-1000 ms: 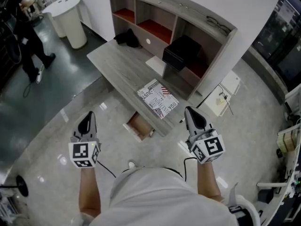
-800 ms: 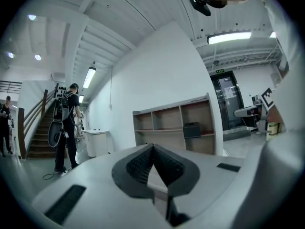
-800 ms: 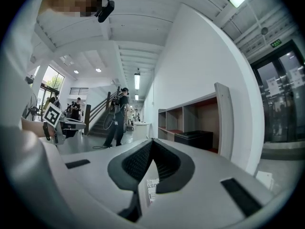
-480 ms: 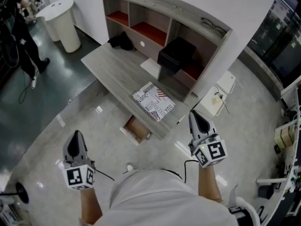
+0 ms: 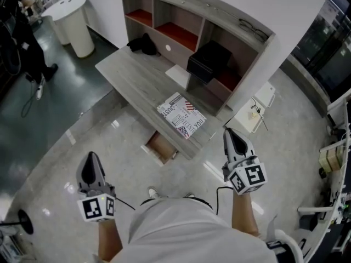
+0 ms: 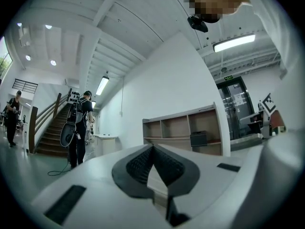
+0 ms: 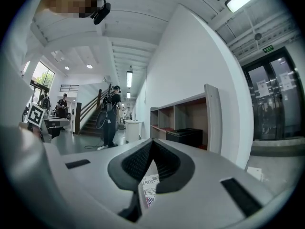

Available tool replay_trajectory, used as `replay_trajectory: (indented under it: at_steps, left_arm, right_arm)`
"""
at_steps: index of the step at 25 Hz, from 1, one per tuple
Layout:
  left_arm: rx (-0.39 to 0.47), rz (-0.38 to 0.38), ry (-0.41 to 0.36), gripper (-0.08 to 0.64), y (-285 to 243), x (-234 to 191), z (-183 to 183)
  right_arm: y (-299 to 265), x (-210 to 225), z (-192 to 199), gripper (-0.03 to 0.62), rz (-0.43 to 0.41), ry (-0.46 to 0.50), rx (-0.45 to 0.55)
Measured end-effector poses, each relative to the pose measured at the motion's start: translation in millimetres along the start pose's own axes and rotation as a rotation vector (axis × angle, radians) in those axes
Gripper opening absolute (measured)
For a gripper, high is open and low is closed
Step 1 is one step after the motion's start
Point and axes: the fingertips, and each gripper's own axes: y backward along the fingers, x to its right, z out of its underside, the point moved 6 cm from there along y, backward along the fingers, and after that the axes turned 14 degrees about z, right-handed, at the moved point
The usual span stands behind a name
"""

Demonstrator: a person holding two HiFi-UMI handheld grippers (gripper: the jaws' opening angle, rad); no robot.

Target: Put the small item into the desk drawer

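1. Head view: desk drawer (image 5: pixel 162 147) stands pulled out under tabletop (image 5: pixel 137 78) front edge, betw. the two grippers, well apart from both. Can't tell which small item is meant.
2. On left gripper (image 5: pixel 91 158) fingers (image 6: pixel 138 166) clenched tip to tip, nothing betw. them; right gripper (image 5: pixel 231 132) fingers (image 7: pixel 136 163) likewise.
3. Both forearms reach fwd from person's sides, grippers level, aimed at desk; right one nearer tabletop corner.
4. Inside of desk drawer looks brown, contents too small to tell. Shelf unit (image 5: pixel 255 64) compartment holds black box (image 5: pixel 208 61). Printed booklet (image 5: pixel 182 115) lies on tabletop near front edge.

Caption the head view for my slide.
Left gripper and right gripper, both shut, face a desk with its drawer open.
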Motion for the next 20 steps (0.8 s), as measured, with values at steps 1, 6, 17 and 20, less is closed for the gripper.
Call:
replay_trajectory:
  at_steps: [1,6,17,20]
  left_arm:
    - [0.0,0.004,-0.001,0.018,1,-1,-1]
    - [0.009,0.013,-0.006,0.018,8,-6,-3]
    - [0.038,0.033,-0.02,0.018,10,-6,-6]
    - [0.024,0.01,-0.008,0.018,14,-12,-3]
  right_arm:
    - [0,-4,1,0.023,-0.003,-0.003,-0.005]
    - [1,-21,7,0.023,-0.023,-0.01,-0.022]
    - [0,-48,4,0.023,-0.049,0.031,0.013]
    - [-2,-52,2,0.022,-0.062,0.039,0.019]
